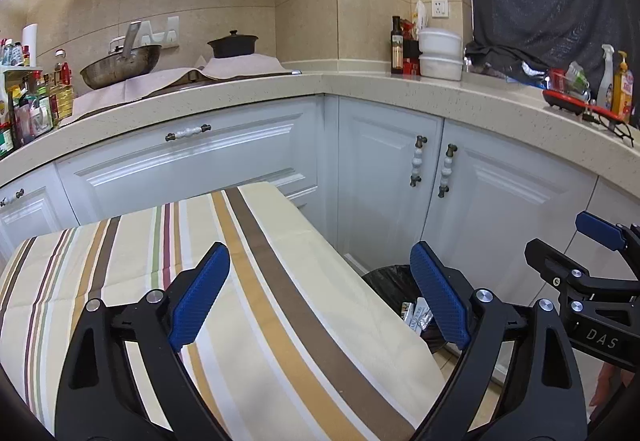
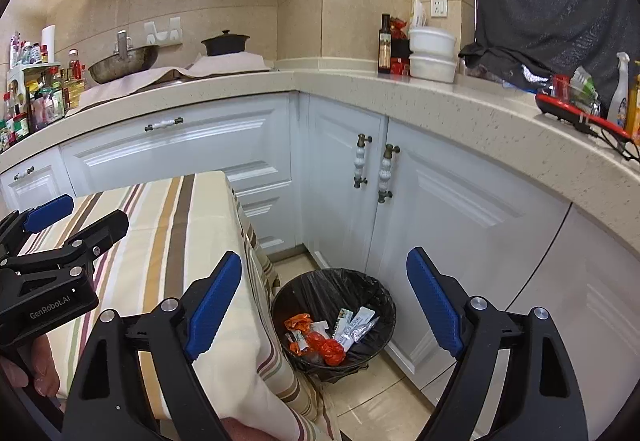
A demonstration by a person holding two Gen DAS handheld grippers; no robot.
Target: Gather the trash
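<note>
- While both tools hang over the table edge, the left gripper (image 1: pixel 320 297) has its jaws spread wide with nothing between the blue pads (image 1: pixel 200 301); it fills the lower half of the left wrist view, above the striped tablecloth (image 1: pixel 132 265).
- Jaws of the right gripper (image 2: pixel 324 305) are likewise wide apart and hold nothing; in the lower centre of the right wrist view they frame the trash bin (image 2: pixel 374 293).
- That bin, lined with a black bag, stands on the tiled floor just beside the draped table corner, near the white cabinet doors (image 2: pixel 340 177).
- Inside it lies the collected trash (image 2: pixel 332 333): crumpled orange wrappers at the left and white and silver packets at the right.
- From the left wrist view only a slice of the bin shows at lower centre, past the cloth's edge, with a few pale packets (image 1: pixel 416 315) in it.
- Further out, the speckled countertop (image 2: pixel 460 101) curves across the middle of the frame.
- On it, at upper left, sit a wok (image 2: pixel 124 63) and a black pot (image 2: pixel 225 43); at upper centre, a dark bottle (image 2: pixel 384 45) beside stacked white containers (image 2: pixel 433 53).
</note>
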